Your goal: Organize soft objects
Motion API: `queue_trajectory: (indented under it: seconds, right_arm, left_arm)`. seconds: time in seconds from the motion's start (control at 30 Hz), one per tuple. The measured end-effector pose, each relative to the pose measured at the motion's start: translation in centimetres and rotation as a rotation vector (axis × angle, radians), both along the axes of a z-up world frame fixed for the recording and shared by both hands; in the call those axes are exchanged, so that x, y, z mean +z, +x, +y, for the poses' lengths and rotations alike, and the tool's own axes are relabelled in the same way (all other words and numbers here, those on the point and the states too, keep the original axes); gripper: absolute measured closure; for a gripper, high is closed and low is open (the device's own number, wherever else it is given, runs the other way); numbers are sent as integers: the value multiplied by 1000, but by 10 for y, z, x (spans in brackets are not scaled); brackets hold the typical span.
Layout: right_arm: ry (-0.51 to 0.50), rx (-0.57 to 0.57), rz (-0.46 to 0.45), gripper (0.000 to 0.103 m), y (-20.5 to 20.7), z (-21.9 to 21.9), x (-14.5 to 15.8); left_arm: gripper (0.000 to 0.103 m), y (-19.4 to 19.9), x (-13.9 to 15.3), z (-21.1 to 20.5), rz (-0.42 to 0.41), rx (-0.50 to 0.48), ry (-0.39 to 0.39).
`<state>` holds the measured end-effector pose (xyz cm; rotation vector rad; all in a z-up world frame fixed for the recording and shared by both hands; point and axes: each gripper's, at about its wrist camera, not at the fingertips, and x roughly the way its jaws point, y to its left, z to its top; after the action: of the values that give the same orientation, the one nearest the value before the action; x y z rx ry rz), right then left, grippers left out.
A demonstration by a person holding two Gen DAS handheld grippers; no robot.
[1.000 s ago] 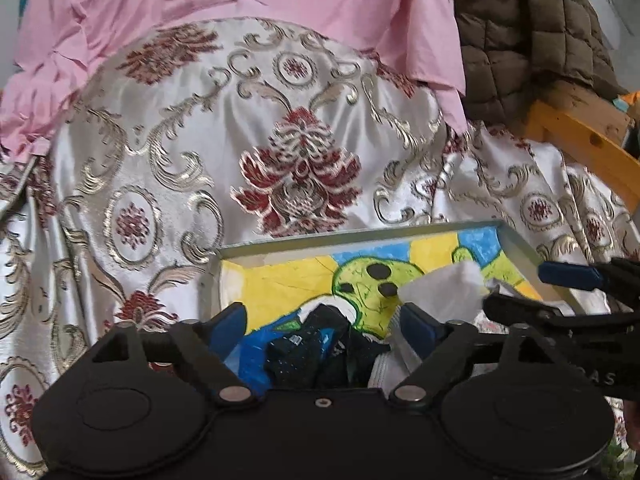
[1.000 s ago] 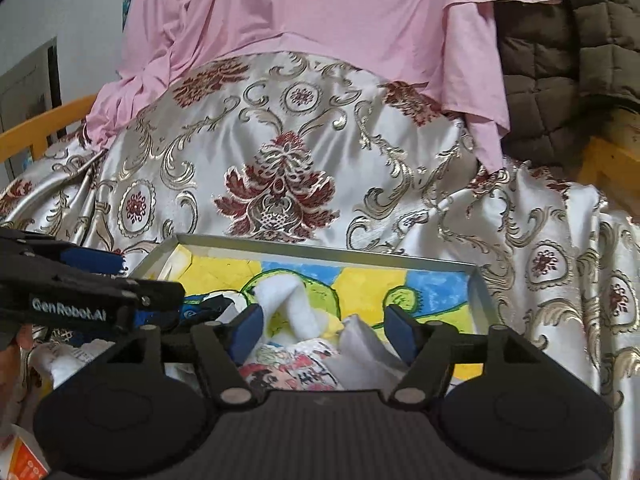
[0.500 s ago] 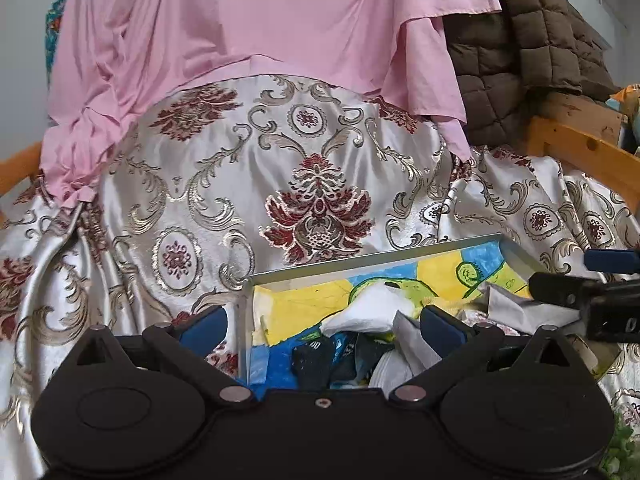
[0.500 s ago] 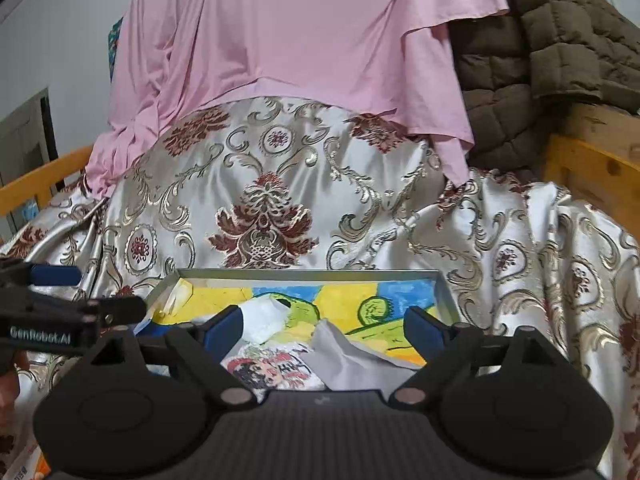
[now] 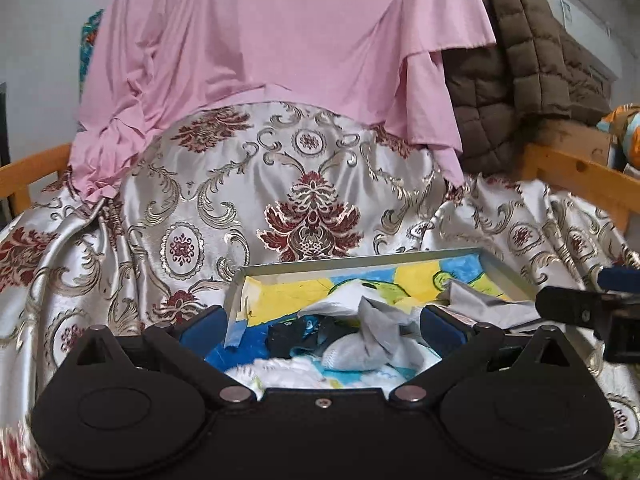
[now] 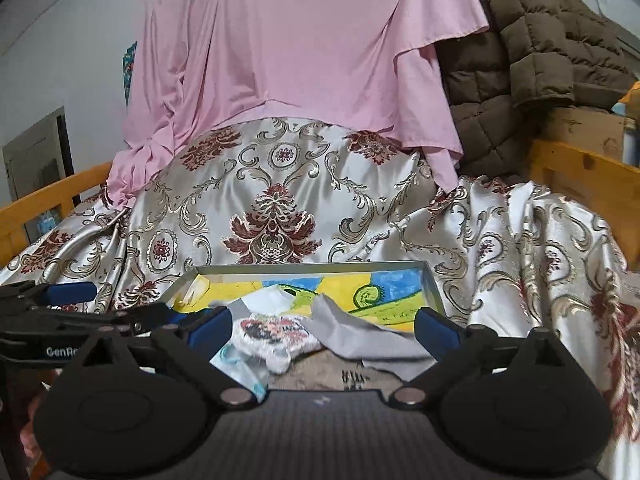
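A metal tray [image 5: 360, 265] with a yellow, blue and green painted bottom lies on a brocade cover. In it are a grey sock [image 5: 376, 320], a dark blue-black sock [image 5: 296, 332] and white cloth [image 5: 344, 300]. My left gripper [image 5: 322, 328] is open just in front of the tray, nothing between its pads. In the right wrist view the tray [image 6: 312, 269] holds a red-patterned white sock [image 6: 272, 332] and grey cloth [image 6: 360, 334]. The jaws of my right gripper [image 6: 322, 330] are opening, wide apart, the pads touching nothing. The left gripper [image 6: 60, 308] shows at the left edge there.
The silver and red brocade cover [image 5: 312, 216] drapes over a mound behind the tray. A pink cloth [image 5: 280, 40] hangs over it. A brown quilted jacket [image 5: 520, 80] is at the back right. Orange wooden rails [image 6: 580, 172] run along both sides.
Both grippers have drawn back from the tray and their jaws have spread wider. More of the pink cloth and the rails shows now. The soft things stay in the tray.
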<state>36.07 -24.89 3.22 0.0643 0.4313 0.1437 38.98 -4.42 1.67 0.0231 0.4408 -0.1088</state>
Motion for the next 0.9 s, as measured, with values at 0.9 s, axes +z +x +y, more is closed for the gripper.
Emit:
queue_trajectory:
  seconds: [0.9]
  right_arm:
    - [-7, -29, -115, 0, -187, -5, 86]
  left_arm:
    - [1, -203, 76, -3, -123, 32, 10]
